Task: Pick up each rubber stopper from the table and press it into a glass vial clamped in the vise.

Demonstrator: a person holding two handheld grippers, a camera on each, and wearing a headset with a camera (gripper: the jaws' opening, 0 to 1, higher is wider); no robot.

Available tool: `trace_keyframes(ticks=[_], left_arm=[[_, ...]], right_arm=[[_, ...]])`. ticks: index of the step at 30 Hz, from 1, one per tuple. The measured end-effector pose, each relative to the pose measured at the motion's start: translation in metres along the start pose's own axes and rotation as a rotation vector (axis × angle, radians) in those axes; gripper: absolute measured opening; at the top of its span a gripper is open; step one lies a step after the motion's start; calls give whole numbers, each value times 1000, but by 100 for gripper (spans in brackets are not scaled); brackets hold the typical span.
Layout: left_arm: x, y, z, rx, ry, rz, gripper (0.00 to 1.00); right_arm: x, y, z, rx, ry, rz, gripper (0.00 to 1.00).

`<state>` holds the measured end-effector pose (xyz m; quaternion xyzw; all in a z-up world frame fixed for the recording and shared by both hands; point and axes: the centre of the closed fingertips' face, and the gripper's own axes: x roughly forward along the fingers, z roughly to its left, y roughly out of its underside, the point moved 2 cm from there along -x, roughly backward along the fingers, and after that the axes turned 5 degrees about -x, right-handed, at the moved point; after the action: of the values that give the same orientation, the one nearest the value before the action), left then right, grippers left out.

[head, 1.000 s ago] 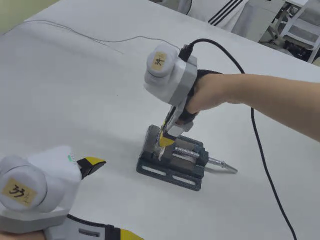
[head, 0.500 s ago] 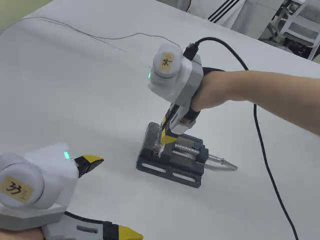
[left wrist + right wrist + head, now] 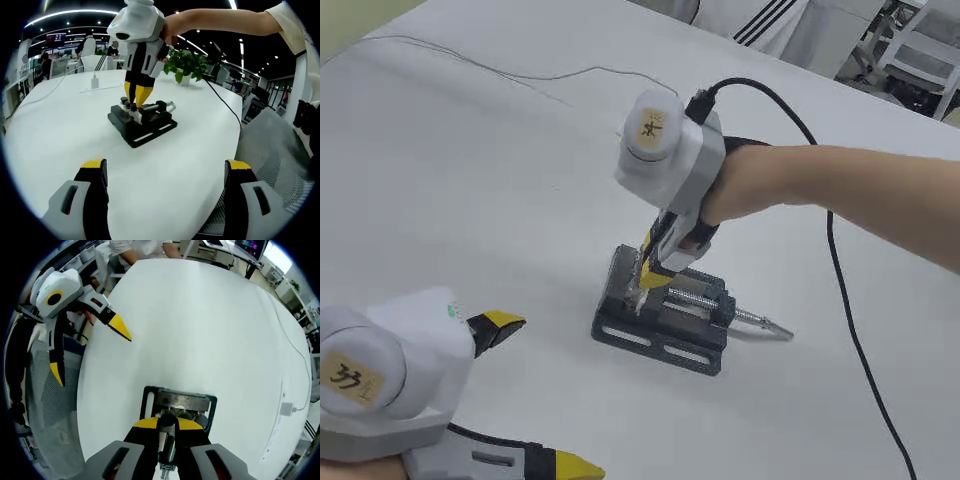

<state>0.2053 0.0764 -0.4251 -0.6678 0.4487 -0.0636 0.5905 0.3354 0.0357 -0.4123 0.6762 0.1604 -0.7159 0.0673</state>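
table [image 3: 470,200] near edge: left gripper [image 3: 540,393] jaws apart, empty | mid-table: right gripper [image 3: 168,424] pinched on rubber stopper [image 3: 167,418] over vial [image 3: 133,115] in vise [image 3: 665,335] | stopper probably light, soft, grippy: hold its sides, press straight; glass fragile

The right tool [image 3: 651,279] points steeply down with its jaws drawn close together. The right hand [image 3: 732,192] grips it, and the bare forearm [image 3: 860,195] reaches in from the right. The left tool [image 3: 538,393] is held low at the near left, roughly level, with its jaws spread wide apart.
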Motion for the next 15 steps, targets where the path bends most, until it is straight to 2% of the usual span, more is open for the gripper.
trace_keyframes(ticks=[6,15], left_arm=[[0,0,0,0,2,1,97],[1,1,-1,-3,5,1,97]], right_arm=[[1,2,0,-38,16,19,9],[3,1,-1,-39,14,13,8]])
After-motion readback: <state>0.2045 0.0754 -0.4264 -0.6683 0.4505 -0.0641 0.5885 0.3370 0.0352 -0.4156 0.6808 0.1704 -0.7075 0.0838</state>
